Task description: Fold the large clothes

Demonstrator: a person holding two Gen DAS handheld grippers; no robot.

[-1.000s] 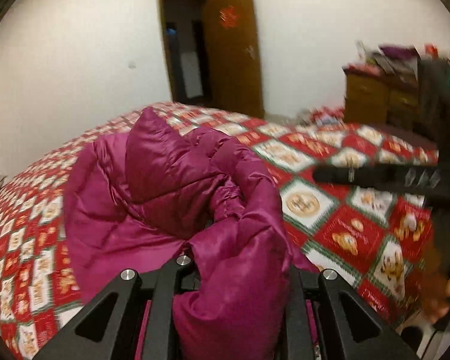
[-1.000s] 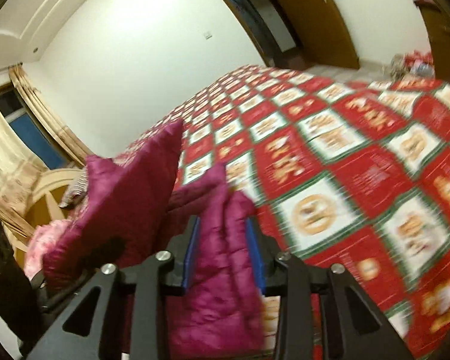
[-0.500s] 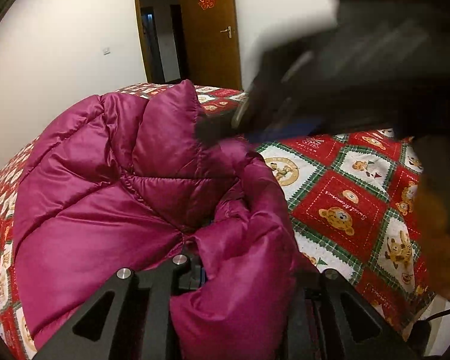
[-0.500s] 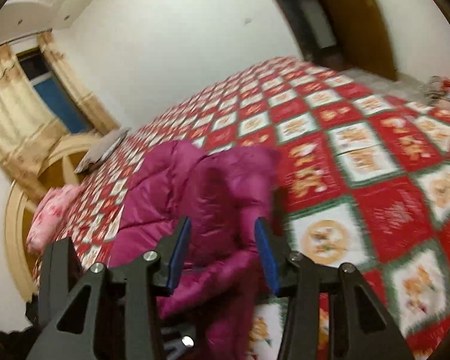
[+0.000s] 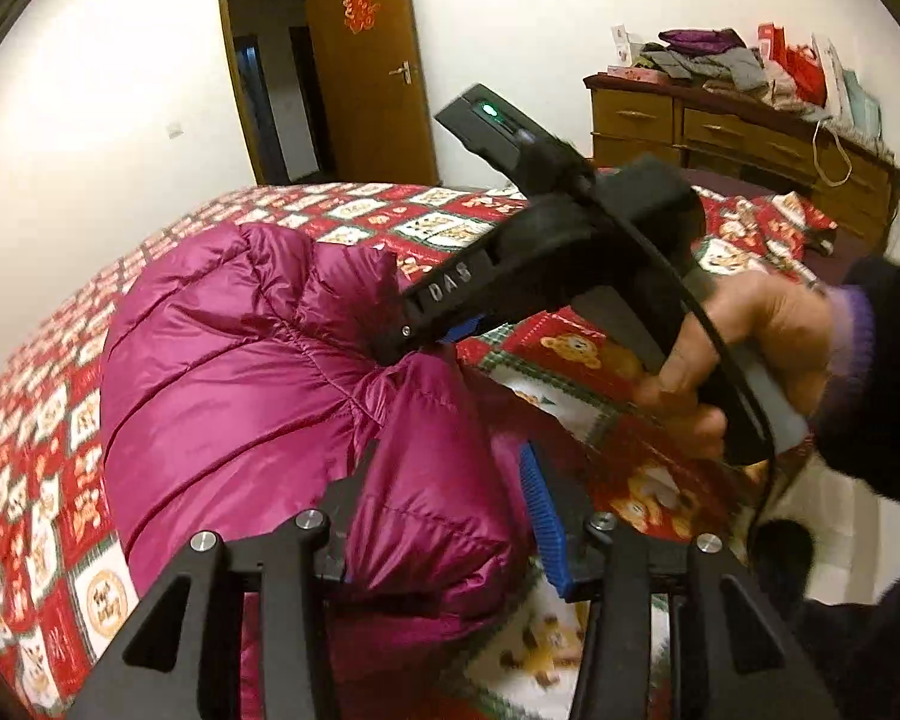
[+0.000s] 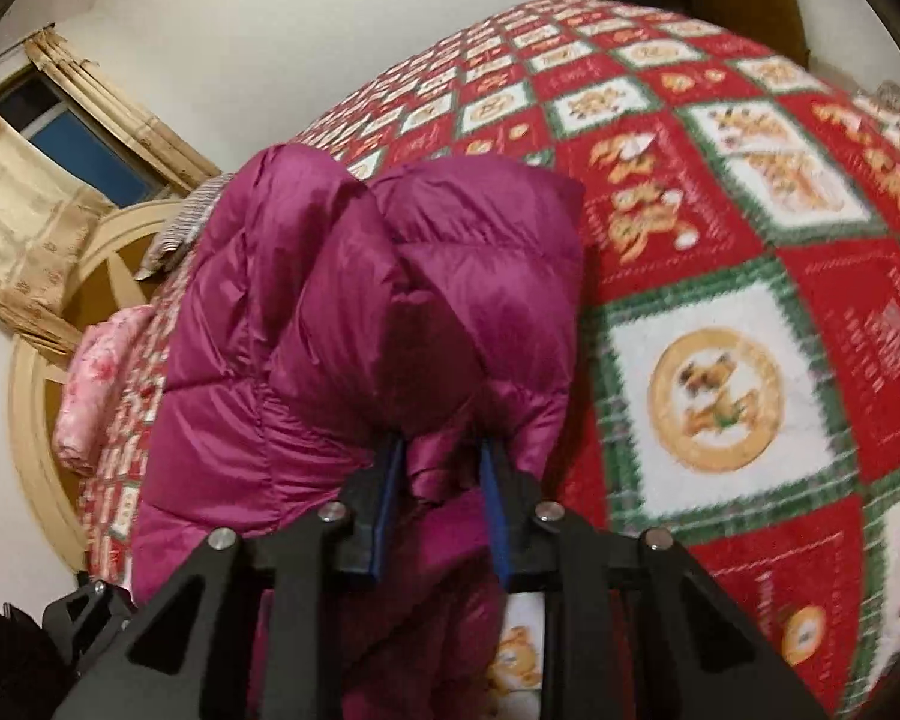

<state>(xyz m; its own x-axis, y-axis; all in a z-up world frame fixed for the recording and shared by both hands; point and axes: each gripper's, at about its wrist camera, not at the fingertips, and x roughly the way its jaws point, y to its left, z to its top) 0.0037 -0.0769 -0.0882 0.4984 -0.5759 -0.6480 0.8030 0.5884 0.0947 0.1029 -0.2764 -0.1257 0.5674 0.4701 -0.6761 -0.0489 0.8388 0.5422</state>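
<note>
- The magenta puffer jacket (image 5: 228, 372) is bunched up in a big puffy mound on the bed (image 5: 42, 468), which has a red, white and green teddy-bear quilt on it.
- Left hand-held gripper (image 5: 444, 516): a fat fold of the jacket fills the gap between its fingers. The blue pad on the right finger (image 5: 543, 516) looks a touch off the fabric, so honestly I can't say if it's really pinching or just sitting around it.
- Right hand-held gripper (image 6: 441, 510): set narrow, with both blue pads (image 6: 387, 516) squeezed onto a small tuck of the jacket (image 6: 390, 312). The rest of the coat bulges up and away right in front of it.
- From the left wrist view, the right hand-held gripper (image 5: 390, 342) comes in from the right, with its tip dug into the jacket just ahead of the left one. The person's right hand (image 5: 744, 354) is wrapped around its handle.
- Beyond the left hand-held gripper there's an open wooden door (image 5: 366, 66), and off to its right a wooden dresser (image 5: 738, 144) piled with clothes and bags.
- To the left of the right hand-held gripper: a pink pillow (image 6: 90, 384), a cream headboard (image 6: 36, 420) and beige curtains (image 6: 24, 204).
</note>
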